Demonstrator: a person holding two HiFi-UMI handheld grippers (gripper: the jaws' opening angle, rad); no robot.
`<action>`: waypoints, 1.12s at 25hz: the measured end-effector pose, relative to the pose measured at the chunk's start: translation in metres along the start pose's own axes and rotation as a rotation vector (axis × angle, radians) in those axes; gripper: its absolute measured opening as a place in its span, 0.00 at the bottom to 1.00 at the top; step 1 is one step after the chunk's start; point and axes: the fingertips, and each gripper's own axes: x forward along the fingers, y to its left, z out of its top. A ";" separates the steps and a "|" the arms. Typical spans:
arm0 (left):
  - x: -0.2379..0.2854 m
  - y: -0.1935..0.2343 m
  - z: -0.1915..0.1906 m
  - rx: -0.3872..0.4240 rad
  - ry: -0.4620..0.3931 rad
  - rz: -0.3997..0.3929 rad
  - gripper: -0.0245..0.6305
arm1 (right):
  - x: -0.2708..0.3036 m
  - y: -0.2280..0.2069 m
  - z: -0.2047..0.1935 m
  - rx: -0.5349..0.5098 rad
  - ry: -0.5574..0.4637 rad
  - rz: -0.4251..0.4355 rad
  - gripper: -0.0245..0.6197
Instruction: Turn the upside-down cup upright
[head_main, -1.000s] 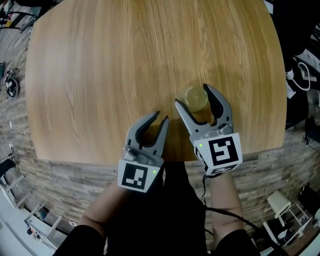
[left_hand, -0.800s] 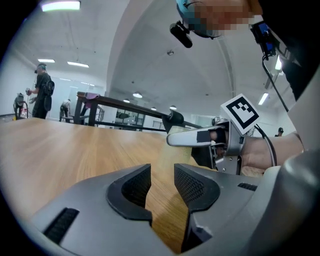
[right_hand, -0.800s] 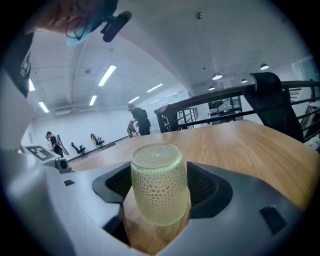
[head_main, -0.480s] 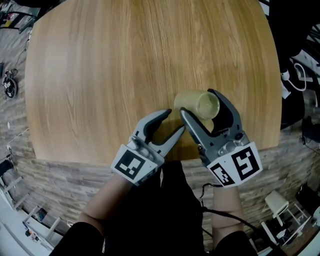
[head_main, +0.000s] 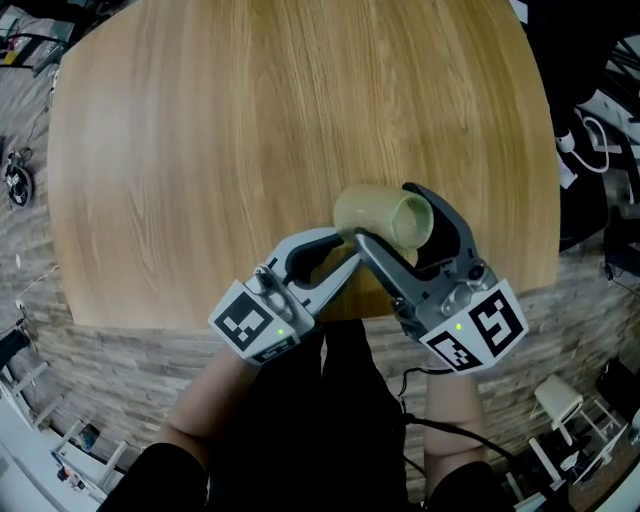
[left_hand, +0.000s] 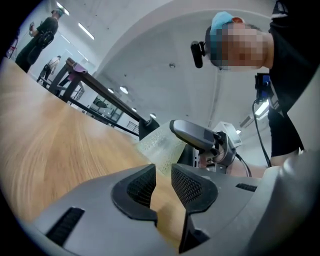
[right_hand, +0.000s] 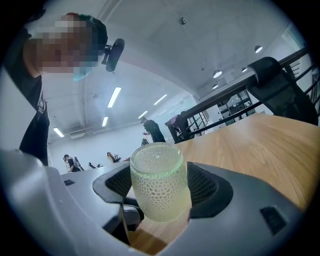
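Observation:
A pale green textured glass cup (head_main: 365, 208) hangs just above the wooden table (head_main: 250, 120), tipped nearly onto its side. My right gripper (head_main: 388, 215) is shut on the cup's sides. In the right gripper view the cup (right_hand: 157, 170) fills the space between that gripper's (right_hand: 159, 192) pads. My left gripper (head_main: 345, 250) sits close to the cup's left, pointing at it. Its jaws have just been closing; a narrow gap remains and nothing is between them. The left gripper view shows the cup (left_hand: 160, 147) just beyond that gripper (left_hand: 163, 172), not touching it.
The table's near edge (head_main: 200, 322) runs just under both grippers. Wood-plank floor (head_main: 90, 380) lies below it. Cables and dark gear (head_main: 600, 130) lie off the table's right side. A railing and people stand far off in the gripper views.
The cup stood upside down on the table inside the right gripper's jaws; now it is lifted and tipped sideways. The left gripper has swung right toward it, opened wide, then narrowed.

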 end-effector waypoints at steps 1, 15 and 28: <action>-0.001 -0.001 -0.001 0.002 -0.001 -0.004 0.19 | 0.000 0.000 -0.001 0.011 -0.004 0.008 0.48; -0.008 0.003 -0.006 0.144 0.079 0.065 0.10 | -0.006 -0.011 -0.010 0.068 -0.043 0.000 0.48; -0.006 -0.001 -0.010 0.325 0.171 0.065 0.07 | -0.013 -0.021 -0.010 0.013 -0.036 -0.025 0.53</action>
